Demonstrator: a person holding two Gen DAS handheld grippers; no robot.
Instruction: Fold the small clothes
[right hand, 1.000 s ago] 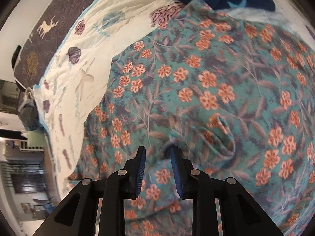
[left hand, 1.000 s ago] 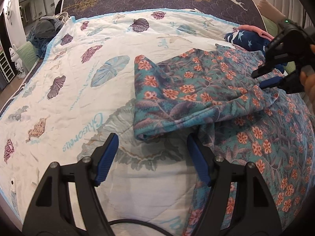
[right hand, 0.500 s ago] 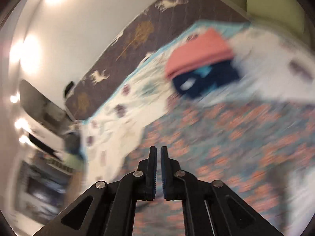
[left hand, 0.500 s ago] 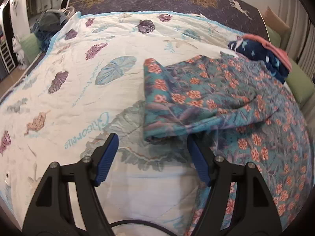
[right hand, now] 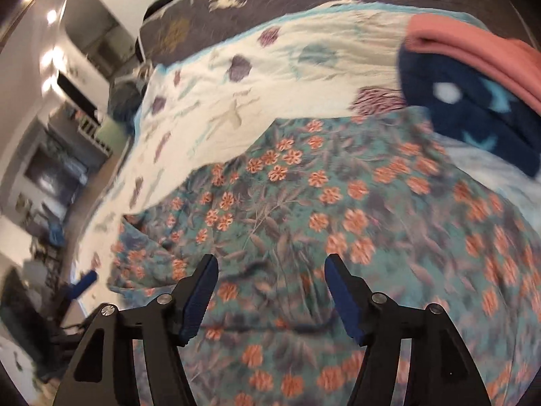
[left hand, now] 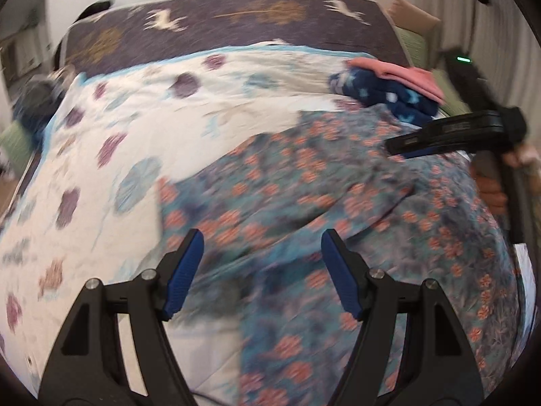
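Floral garment (left hand: 338, 196) lies part-folded on the quilt (left hand: 169, 118). Left view: your left gripper (left hand: 262, 267) is wide, empty; grab the near folded edge squarely. Right view: your right gripper (right hand: 270, 291) is opening, pinching nothing, above teal cloth (right hand: 304, 209) with orange flowers; smooth wrinkles first.

The left tool (left hand: 262, 272) fills the bottom of its own view, jaws standing wide with nothing pressed between them. The right tool (right hand: 270, 292) is opening, its pads gripping nothing; a hand (left hand: 500, 182) holds it at the right edge of the left view
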